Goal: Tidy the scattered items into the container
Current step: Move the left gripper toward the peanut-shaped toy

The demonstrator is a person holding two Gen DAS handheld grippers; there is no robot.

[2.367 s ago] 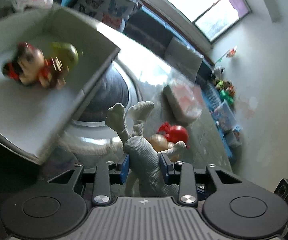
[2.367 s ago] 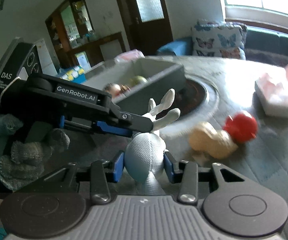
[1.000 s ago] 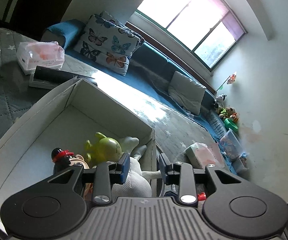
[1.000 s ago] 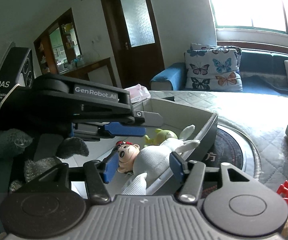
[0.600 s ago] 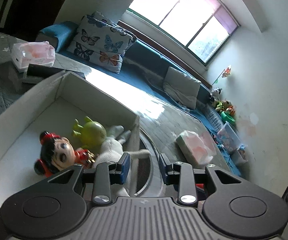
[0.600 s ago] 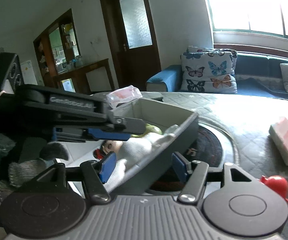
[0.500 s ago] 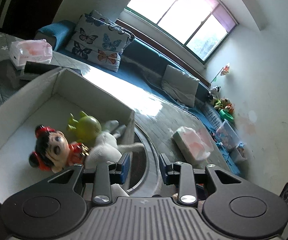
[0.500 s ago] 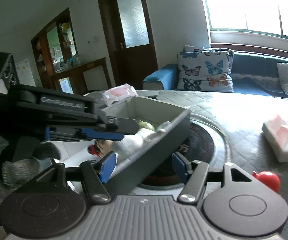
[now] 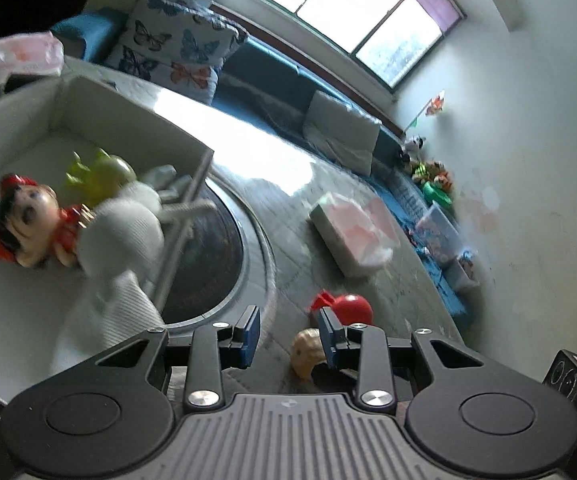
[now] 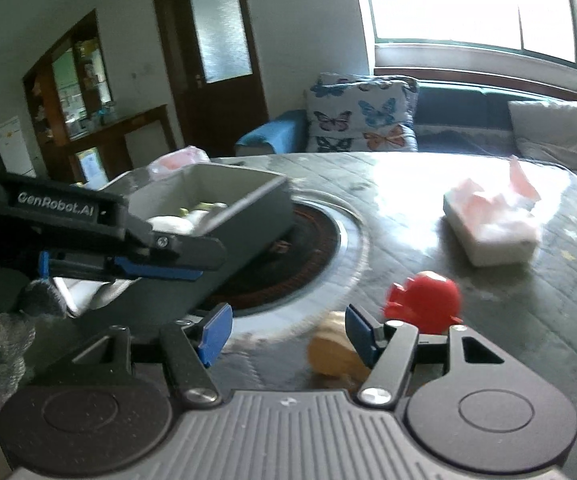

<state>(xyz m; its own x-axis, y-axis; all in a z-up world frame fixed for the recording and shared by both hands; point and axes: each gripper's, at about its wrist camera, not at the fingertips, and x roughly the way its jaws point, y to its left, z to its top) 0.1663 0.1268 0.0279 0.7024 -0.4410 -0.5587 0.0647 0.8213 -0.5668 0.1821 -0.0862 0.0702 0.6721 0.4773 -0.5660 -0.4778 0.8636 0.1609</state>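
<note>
- The left gripper (image 9: 288, 336) hangs over the quilted table (image 9: 392, 280) with nothing between its blue pads; the gap is narrow, its jaws at their tightest.
- The right gripper (image 10: 284, 332) stands released, jaws apart and empty; they were opening a moment ago and have now settled.
- Just beyond both sets of fingertips lies a tan-bodied toy with a red head (image 9: 348, 308) (image 10: 424, 300), resting on the table outside the container.
- To the left sits the grey box (image 9: 136, 108) (image 10: 248, 204), holding a white knitted plush (image 9: 120, 236), a red-and-black doll (image 9: 20, 224) and a green toy (image 9: 104, 172).
- Further off, a pink-and-white tissue pack (image 9: 352, 232) (image 10: 492, 224) lies well apart from the box.
- Behind it, butterfly cushions (image 10: 360, 116) lean on a blue sofa.
</note>
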